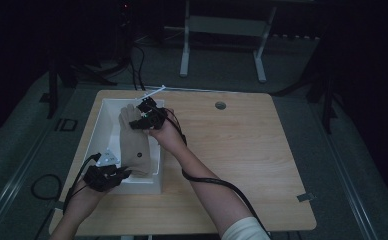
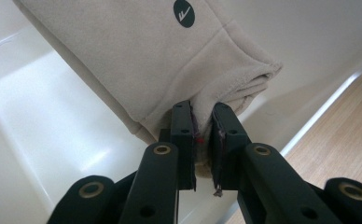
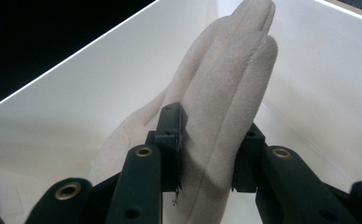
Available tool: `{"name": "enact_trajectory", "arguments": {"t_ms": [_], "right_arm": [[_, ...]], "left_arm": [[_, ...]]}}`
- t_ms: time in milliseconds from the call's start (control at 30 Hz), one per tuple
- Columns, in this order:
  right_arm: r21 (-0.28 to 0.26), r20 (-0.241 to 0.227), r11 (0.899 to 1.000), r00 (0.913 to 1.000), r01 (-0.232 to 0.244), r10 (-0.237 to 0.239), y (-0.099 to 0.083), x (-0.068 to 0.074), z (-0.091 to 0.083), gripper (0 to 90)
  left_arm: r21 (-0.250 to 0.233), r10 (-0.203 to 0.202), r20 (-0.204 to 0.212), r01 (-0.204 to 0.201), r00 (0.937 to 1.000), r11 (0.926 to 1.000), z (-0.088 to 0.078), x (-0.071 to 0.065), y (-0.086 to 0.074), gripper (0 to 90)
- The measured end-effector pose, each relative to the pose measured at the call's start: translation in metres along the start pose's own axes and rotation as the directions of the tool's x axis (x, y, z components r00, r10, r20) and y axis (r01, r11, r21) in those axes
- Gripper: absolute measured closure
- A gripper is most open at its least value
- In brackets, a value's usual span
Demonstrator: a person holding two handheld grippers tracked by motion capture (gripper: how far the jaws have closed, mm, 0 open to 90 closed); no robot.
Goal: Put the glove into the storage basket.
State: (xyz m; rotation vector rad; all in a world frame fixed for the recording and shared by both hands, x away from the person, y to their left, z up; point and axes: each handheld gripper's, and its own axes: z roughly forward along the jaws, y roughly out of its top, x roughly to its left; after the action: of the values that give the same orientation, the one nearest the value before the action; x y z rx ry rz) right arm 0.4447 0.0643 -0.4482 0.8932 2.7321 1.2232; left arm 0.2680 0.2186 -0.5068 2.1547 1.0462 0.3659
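- Beige fleece glove [image 1: 133, 142] held stretched over the white bin [image 1: 98, 131], which sits at the left of the wooden worktop [image 1: 242, 150]; cuff at the near end, finger tips at the far end.
- Left gripper [image 1: 113, 176] at the bin's near edge: jaws nearly together, clamped on the glove's cuff hem [image 2: 202, 119]. Fabric pinched betw. the pads; what's below the pads is hidden by the jaws.
- Right gripper [image 1: 147, 117] at the far end, w/ jaws clamped on the glove's fingers [image 3: 226, 107] from both sides. The right pad is mostly hidden behind the fleece.
- Small dark round logo [image 2: 184, 13] on the glove near the cuff; its mark is too small to read.
- High view is dim: gripper jaws there are just dark shapes, can't tell their gap from it.
- Can't tell if the glove touches the bin floor.
- Room beyond the worktop is dark; a pale table frame [image 1: 222, 30] is partly cut off at the top.
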Motion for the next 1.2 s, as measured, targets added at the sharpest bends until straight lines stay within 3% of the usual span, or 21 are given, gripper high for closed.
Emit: {"name": "enact_trajectory", "arguments": {"t_ms": [133,200,267,333,400,467,533,600,700,833,967,1200], "right_arm": [[0.009,0.003,1.000,1.0000,-0.005,0.005,0.002,-0.002,0.002,68.8],[0.025,0.007,1.000,0.9999,-0.009,0.009,0.002,-0.003,0.005,63.6],[0.038,0.017,0.999,0.9995,-0.026,0.025,0.002,-0.005,0.007,61.7],[0.021,0.014,0.999,0.9994,-0.031,0.031,0.002,-0.006,0.006,51.7],[0.010,0.031,1.000,0.9993,-0.020,0.019,0.004,-0.005,0.003,47.8],[-0.003,0.032,1.000,0.9994,-0.013,0.013,0.005,-0.005,0.000,45.1],[-0.014,0.037,1.000,0.9993,-0.007,0.008,0.005,-0.005,-0.004,40.6],[-0.026,0.022,1.000,0.9997,-0.011,0.011,0.004,-0.007,-0.010,36.7],[-0.044,0.001,0.999,1.0000,-0.005,0.005,0.002,-0.008,-0.018,28.4],[-0.061,-0.050,0.998,0.9987,0.001,-0.004,-0.003,-0.010,-0.031,22.1],[-0.079,-0.076,0.997,0.9969,0.015,-0.021,-0.010,-0.011,-0.047,18.6],[-0.117,-0.084,0.992,0.9951,0.042,-0.052,-0.034,-0.011,-0.077,18.7]], "left_arm": [[0.038,0.011,0.005,-0.011,0.9999,0.9992,0.005,0.000,0.005,80.3],[0.053,0.006,0.014,-0.007,0.9999,0.9986,0.007,0.001,0.006,78.3],[0.070,0.004,0.015,-0.005,0.9999,0.9975,0.011,0.001,0.005,69.8],[0.059,-0.004,0.020,0.002,0.9998,0.9983,0.010,0.000,0.005,60.7],[0.047,-0.010,0.003,0.010,0.9999,0.9989,0.011,-0.001,0.005,49.9],[0.022,-0.043,-0.006,0.043,0.9990,0.9988,0.010,0.001,0.005,45.5],[-0.034,-0.088,0.009,0.089,0.9960,0.9955,0.008,0.002,0.004,36.1],[-0.073,-0.109,0.002,0.109,0.9940,0.9914,0.006,0.000,0.006,27.1],[-0.095,-0.123,-0.004,0.123,0.9923,0.9879,0.003,-0.003,0.010,13.3],[-0.152,-0.191,0.023,0.192,0.9814,0.9696,-0.003,-0.002,0.016,6.6],[-0.228,-0.211,0.051,0.217,0.9761,0.9490,-0.012,-0.005,0.025,6.6],[-0.284,-0.188,0.057,0.196,0.9806,0.9387,-0.020,-0.017,0.039,6.6]]}}
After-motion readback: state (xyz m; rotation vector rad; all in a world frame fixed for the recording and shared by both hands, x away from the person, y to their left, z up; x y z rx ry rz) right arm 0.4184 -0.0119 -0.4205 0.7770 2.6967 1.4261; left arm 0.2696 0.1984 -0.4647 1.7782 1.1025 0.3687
